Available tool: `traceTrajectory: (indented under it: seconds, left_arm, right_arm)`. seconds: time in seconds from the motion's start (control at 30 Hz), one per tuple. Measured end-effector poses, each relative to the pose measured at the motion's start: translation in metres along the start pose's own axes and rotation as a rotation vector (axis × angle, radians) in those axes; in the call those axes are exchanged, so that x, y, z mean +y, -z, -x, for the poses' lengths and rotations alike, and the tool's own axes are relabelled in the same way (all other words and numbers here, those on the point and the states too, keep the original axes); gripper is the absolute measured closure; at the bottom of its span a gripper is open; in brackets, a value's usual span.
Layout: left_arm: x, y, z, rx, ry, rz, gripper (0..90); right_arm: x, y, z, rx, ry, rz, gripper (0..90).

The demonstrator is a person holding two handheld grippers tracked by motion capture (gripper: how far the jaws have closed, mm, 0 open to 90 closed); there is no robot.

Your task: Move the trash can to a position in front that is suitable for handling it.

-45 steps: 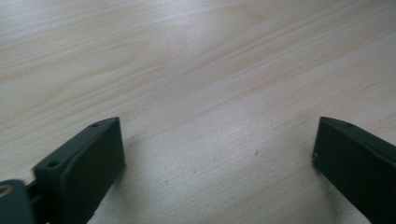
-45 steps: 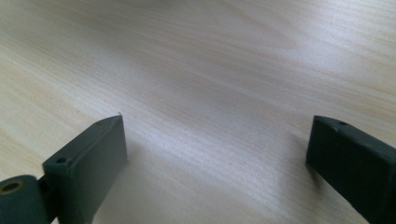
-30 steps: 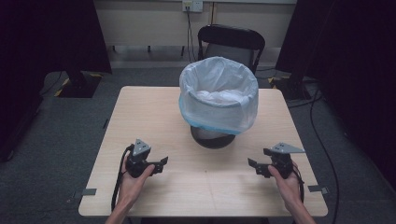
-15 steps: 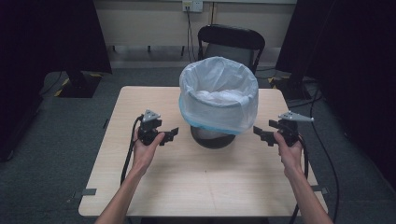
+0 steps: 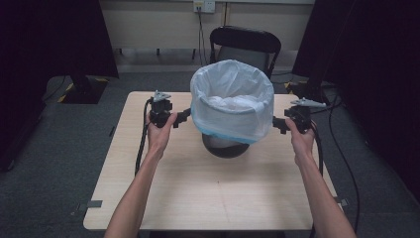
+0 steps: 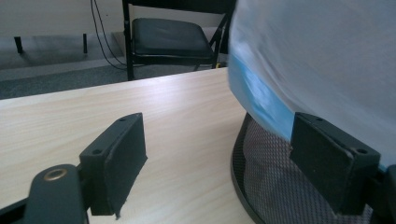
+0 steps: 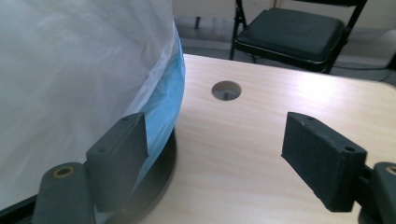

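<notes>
Left gripper (image 5: 179,119): held in the person's left hand just beside the left flank of the bin; jaws stood wide apart with nothing between the pads.
Right gripper (image 5: 278,124): held in the right hand just beside the bin's right flank; jaws had just been closing a little, yet stood apart with only bare tabletop between them.
Bin (image 5: 224,147): a dark mesh wastebasket between the two grippers, standing upright on the table (image 5: 198,198).
Liner (image 5: 233,104): a white bag with a blue hem, folded over the rim and hanging down the outside.
High view: showed both tools flanking the bin at about the height of the liner's hem, and the bag's open mouth.
Left gripper view: showed the mesh wall (image 6: 271,172) below the blue hem (image 6: 261,100), which lay close behind one jaw; whether it touched, I could not tell.
Right gripper view: showed the hem (image 7: 166,107) right behind one jaw, and a round hole (image 7: 226,90) in the tabletop ahead.
Edges: the table's far edge lay close behind the bin, with a black chair (image 5: 245,47) beyond it.
Open room: bare wood stretched wide on the near side of both tools and outward from each.
</notes>
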State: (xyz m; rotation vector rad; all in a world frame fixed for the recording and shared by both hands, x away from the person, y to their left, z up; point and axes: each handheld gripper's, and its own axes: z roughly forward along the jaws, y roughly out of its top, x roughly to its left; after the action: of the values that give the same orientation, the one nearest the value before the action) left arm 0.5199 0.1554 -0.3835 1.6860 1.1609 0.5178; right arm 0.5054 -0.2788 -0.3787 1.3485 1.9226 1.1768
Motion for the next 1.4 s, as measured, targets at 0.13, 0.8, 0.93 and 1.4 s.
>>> traceTrajectory:
  seconds: [0.13, 0.8, 0.93, 1.4]
  left_arm:
    - [0.004, -0.015, 0.0, 0.007, 0.004, -0.011, 18.5]
    - [-0.005, -0.03, 0.012, -0.115, 0.066, -0.042, 48.5]
    - [-0.009, -0.024, 0.014, -0.133, 0.055, -0.043, 50.1]
    - [-0.025, 0.01, 0.018, -0.165, 0.013, -0.047, 53.4]
  right_arm:
    - [0.011, -0.017, -0.002, 0.005, -0.023, 0.028, 21.5]
    - [0.004, -0.013, -0.006, 0.141, -0.093, 0.101, 43.9]
    - [0.002, -0.007, -0.01, 0.148, -0.077, 0.1, 46.0]
    - [-0.011, 0.011, -0.026, 0.203, -0.034, 0.106, 47.8]
